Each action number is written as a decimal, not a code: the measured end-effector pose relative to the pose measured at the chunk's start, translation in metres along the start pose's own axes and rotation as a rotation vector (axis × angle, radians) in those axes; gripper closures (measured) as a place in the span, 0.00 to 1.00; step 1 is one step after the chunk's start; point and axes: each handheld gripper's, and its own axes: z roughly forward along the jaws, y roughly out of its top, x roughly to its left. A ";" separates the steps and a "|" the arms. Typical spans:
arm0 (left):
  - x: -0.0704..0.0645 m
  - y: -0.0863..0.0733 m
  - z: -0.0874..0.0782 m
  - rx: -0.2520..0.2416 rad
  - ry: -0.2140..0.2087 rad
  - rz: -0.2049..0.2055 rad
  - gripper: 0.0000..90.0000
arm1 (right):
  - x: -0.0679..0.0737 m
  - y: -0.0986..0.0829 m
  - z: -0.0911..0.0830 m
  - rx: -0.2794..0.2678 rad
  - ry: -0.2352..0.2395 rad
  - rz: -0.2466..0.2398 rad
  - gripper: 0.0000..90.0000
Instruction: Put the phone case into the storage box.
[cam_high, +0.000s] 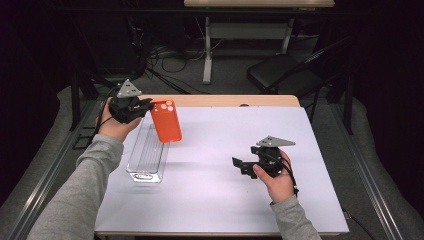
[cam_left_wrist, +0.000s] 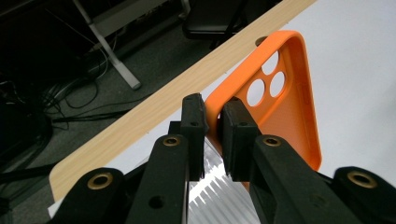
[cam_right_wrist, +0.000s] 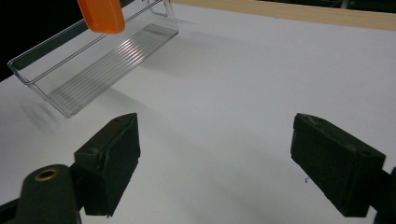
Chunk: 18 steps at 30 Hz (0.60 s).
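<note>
left gripper: left gripper (cam_high: 146, 106) at the table's left rear, jaws closed tight on the top edge of the case, near the camera holes; grip looks firm in the left gripper view
held thing: orange soft-plastic phone case with three round camera cut-outs (cam_high: 166, 120), hanging off the table, tilted, lower end over the tray's far part
tray: clear ribbed plastic oblong tray (cam_high: 146, 159), lying on the white table top (cam_high: 225, 200), nothing in it that I can see; in the right gripper view the case's bottom end (cam_right_wrist: 102, 15) hangs above the tray's rim (cam_right_wrist: 32, 83), not touching
right gripper: right gripper (cam_high: 243, 165) low over the table at right, jaws spread wide, nothing between them, well apart from tray and case
progress: judged as pick done, case lifted and carried to the tray; placing not yet done
left to do: probably lower the case into the tray, let go, pull clear
risk: case is tilted, may catch the tray wall going in
</note>
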 end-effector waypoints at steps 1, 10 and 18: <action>0.002 0.000 0.000 0.003 0.003 0.005 0.90 | 0.000 0.000 0.000 0.000 0.000 0.000 0.18; 0.014 -0.004 0.003 0.018 0.053 0.016 0.90 | 0.000 -0.001 0.001 0.002 -0.001 0.001 0.18; 0.023 -0.007 0.005 0.015 0.077 0.027 0.90 | 0.000 -0.001 0.001 0.008 -0.004 0.000 0.18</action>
